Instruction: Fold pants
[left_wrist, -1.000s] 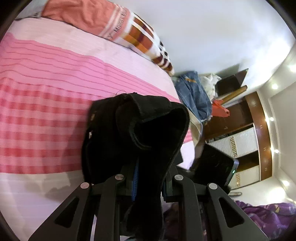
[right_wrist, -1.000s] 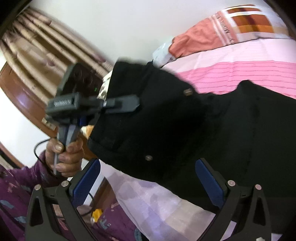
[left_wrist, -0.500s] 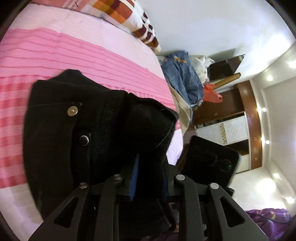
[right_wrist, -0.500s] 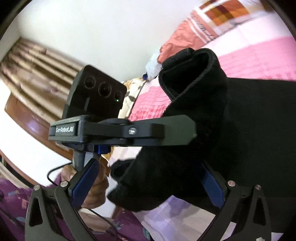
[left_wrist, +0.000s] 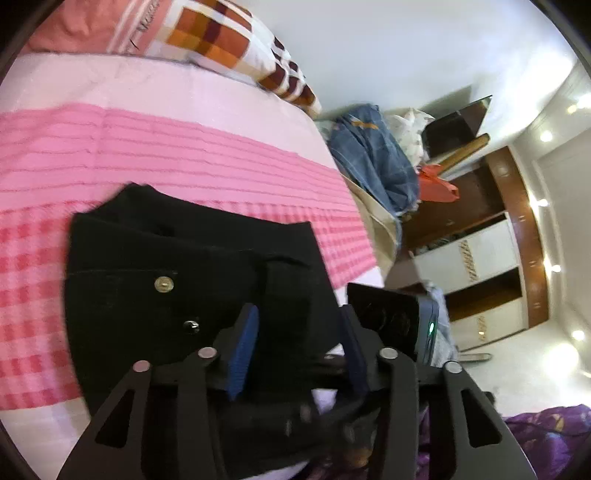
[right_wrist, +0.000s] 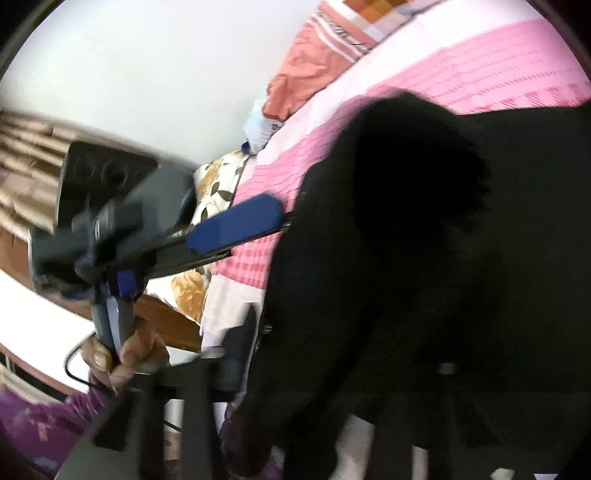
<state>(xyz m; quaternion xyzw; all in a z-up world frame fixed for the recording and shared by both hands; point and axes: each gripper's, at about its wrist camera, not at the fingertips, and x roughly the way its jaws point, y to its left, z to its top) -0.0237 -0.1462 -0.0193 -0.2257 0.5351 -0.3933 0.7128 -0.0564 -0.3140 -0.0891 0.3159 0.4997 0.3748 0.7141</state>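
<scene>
The black pants (left_wrist: 177, 273) lie in a folded bundle on the pink striped bedspread (left_wrist: 147, 158), metal buttons facing up. My left gripper (left_wrist: 299, 343) is open, its blue pads apart on either side of the bundle's near right edge, gripping nothing. In the right wrist view the pants (right_wrist: 424, 258) fill the right side, blurred. My right gripper's left finger (right_wrist: 236, 354) is beside the cloth; the right finger is hidden behind it. The left gripper's blue pad (right_wrist: 236, 225) shows there too, held by a hand.
Orange and checked pillows (left_wrist: 207, 37) lie at the bed's head. Blue clothes (left_wrist: 373, 162) are piled beside the bed on the right, with a wooden wardrobe (left_wrist: 498, 258) behind. A floral cloth (right_wrist: 214, 192) hangs off the bed's left side.
My left gripper has opened and let go of the pants, which now lie flatter on the bed. The right view has swung closer to the cloth.
</scene>
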